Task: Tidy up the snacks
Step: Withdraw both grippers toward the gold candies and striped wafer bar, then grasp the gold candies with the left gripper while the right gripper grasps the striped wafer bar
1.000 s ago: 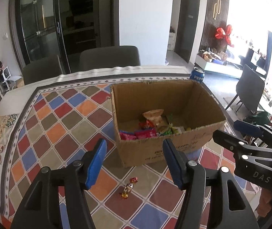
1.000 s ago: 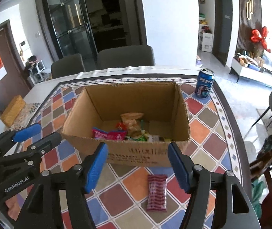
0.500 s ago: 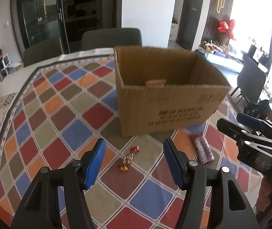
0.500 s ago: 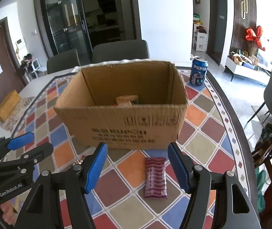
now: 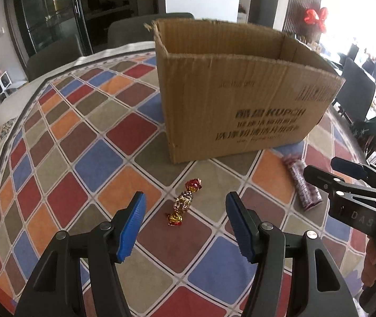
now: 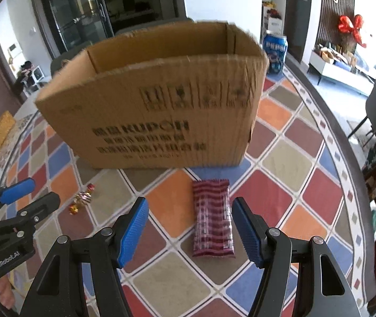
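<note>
- My left gripper point(image 5: 185, 223): jaws stand apart, nothing between the pads, hanging low over the table point(image 5: 95, 158).
- My right gripper point(image 6: 189, 227): jaws likewise apart and empty, over the same patterned tablecloth.
- Foil-wrapped candy point(image 5: 184, 203): lies on the cloth at 12 o'clock from the left jaws, just beyond the tips, twisted ends pointing toward and away from me. Untouched.
- Striped red snack packet point(image 6: 212, 224): lies flat, lengthwise, at 1 o'clock in the right wrist view, near the right-hand pad. No contact seen.
- In the left wrist view the same packet sits at 3 o'clock, beside the right gripper's tips.
- Cardboard box point(image 5: 240, 100): stands open-topped at 12 o'clock beyond both items, printed side facing me. Contents hidden from this height.
- Pepsi can point(image 6: 275, 52): upright at 1 o'clock behind the box's right corner.
- Dark chairs point(image 5: 135, 29): beyond the table's far edge.
</note>
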Available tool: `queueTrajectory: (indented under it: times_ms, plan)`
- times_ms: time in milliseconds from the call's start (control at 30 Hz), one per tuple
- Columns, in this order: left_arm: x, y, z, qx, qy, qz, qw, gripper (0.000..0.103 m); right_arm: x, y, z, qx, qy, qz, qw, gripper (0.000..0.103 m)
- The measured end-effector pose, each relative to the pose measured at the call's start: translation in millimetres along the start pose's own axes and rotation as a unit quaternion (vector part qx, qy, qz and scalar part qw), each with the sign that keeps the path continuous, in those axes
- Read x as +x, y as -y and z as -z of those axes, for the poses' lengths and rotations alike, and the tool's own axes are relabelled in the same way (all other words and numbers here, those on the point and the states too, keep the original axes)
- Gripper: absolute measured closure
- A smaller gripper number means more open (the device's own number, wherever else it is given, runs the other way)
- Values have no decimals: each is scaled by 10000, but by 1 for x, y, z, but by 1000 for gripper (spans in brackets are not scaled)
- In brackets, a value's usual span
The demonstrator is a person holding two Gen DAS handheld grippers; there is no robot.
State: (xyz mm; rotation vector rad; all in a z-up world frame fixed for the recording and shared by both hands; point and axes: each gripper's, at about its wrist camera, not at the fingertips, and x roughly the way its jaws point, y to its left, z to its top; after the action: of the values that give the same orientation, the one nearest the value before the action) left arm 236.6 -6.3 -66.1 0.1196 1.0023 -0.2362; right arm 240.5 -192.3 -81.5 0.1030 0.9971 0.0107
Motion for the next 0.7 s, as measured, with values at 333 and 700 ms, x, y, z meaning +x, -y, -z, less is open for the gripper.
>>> queueTrajectory:
  times_ms: [333, 700]
  plan:
    - [37, -4, 6, 39, -290, -70, 9995, 42, 37, 5, 12, 97, -454, 160, 9988, 37]
    - [63, -3, 4, -82, -544, -46, 9985, 52, 52, 11, 15, 242, -671, 278, 9971, 37]
